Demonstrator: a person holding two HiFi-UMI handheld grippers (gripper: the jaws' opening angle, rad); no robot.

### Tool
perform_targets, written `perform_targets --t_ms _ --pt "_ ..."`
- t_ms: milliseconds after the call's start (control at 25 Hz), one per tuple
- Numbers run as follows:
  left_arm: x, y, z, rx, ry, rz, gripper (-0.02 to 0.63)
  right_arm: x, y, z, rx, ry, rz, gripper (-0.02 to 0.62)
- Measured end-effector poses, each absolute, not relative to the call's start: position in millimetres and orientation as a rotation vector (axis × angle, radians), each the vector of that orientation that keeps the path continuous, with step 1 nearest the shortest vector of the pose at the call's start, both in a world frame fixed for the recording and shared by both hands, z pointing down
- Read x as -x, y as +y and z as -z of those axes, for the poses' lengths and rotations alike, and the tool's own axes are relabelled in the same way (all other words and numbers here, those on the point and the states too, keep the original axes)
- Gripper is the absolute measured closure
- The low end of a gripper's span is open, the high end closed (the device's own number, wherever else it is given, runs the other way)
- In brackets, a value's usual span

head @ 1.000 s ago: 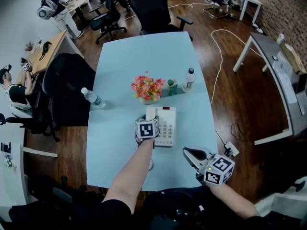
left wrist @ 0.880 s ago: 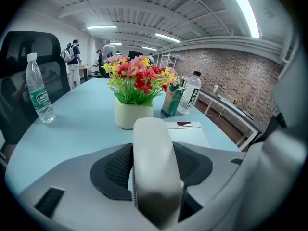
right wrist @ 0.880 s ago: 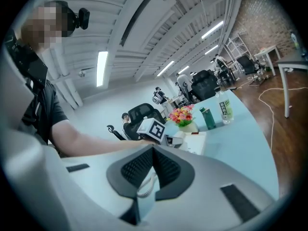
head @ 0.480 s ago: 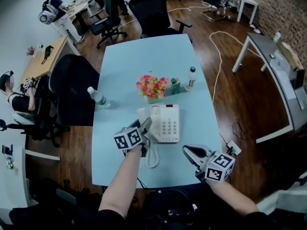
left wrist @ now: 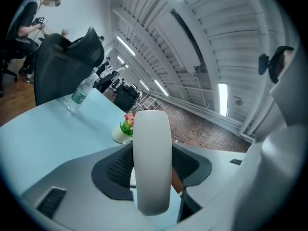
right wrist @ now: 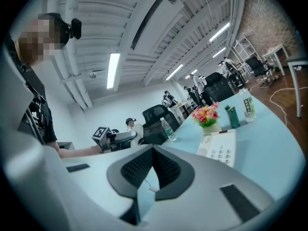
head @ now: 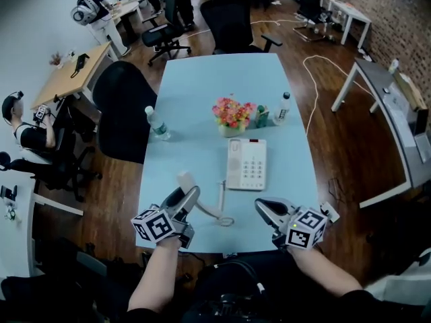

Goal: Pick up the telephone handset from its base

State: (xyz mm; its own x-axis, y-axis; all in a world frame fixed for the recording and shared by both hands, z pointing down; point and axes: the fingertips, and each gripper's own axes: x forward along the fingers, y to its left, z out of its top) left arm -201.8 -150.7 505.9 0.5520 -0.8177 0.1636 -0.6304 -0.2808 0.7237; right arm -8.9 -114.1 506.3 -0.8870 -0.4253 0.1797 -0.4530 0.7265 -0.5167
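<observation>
Surface: light blue office table [head: 202,93].
Left gripper [head: 186,197]: jaws clamped on handset [left wrist: 151,162].
Handset: white, smooth, clear of base [head: 246,164] ahead-right of this gripper.
Right gripper [head: 264,208]: jaws together, empty.

The handset [left wrist: 151,186] was smooth off-white plastic with a matt face. The left gripper [left wrist: 152,150] closed on it with dark, finely ribbed pads [left wrist: 115,170] that looked like rubber, and its shell was pale grey matt plastic. The right gripper [right wrist: 153,150] had the same matt grey shell and ribbed dark lining.

The telephone base [head: 246,163] looked like the same off-white plastic. It sat on a smooth pale blue table [head: 222,79] with a soft sheen. At ten o'clock of the base stood a clear plastic bottle [head: 156,123]. The floor [head: 323,133] was dark wood board, glossy. At two o'clock rose a rough brick wall [head: 404,12].
</observation>
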Motion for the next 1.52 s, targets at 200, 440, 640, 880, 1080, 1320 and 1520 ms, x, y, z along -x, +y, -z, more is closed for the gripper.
perform_targets --t_ms 200,440,640,880,1080,1320,1520 --pt "221 -107 -500 -2.043 -1.107 0.363 0.37 27 -101 -514 -0.734 -2.861 -0.858 0.578" --pt "253 -82 -492 -2.056 -1.146 0.354 0.37 42 -90 -521 -0.754 -2.851 -0.837 0.578" --pt "259 -73 -494 -2.048 -1.126 0.373 0.37 45 -89 -521 -0.808 -2.838 -0.779 0.58" --pt "254 -76 -493 -2.059 -1.101 0.384 0.37 45 -88 -521 -0.818 -2.835 -0.776 0.58" --pt "252 -78 -495 -2.049 -1.101 0.386 0.37 46 -89 -512 -0.809 -2.839 -0.757 0.58" --pt "250 -80 -497 -2.044 -1.108 0.39 0.37 45 -88 -516 -0.771 -2.826 -0.745 0.58" --pt "248 -81 -499 -2.037 -1.106 0.401 0.37 48 -86 -513 -0.737 -2.829 -0.728 0.58"
